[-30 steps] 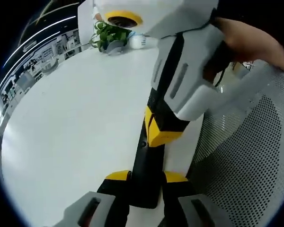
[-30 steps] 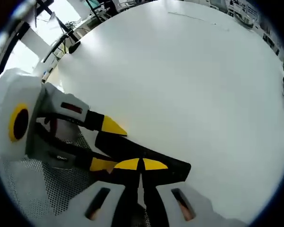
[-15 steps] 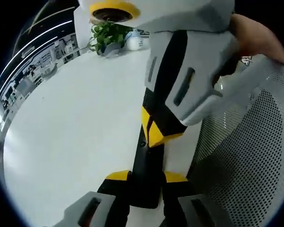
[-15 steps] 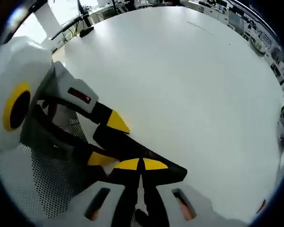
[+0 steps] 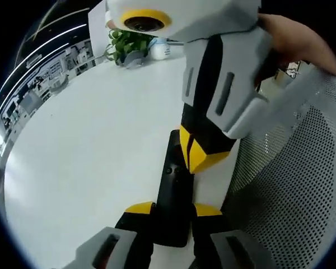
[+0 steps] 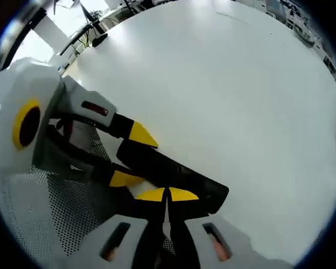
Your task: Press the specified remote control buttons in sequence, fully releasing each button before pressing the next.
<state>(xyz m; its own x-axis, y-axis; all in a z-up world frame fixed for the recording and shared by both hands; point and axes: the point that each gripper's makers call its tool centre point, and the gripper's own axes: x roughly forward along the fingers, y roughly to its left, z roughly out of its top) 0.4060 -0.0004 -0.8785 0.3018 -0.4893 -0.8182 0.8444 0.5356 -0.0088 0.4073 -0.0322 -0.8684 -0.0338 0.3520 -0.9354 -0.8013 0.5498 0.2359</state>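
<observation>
Left gripper view: left tool grips remote.

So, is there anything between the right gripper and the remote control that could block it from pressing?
Nothing visible does. The right gripper, jaws closed, sits right at the top face of the black remote control, which the left gripper clamps at its near end.

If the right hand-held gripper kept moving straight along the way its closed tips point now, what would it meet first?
Most likely the black remote control held by the left hand-held gripper. The right hand-held gripper has its tips just over the remote; whether they touch is unclear.
</observation>
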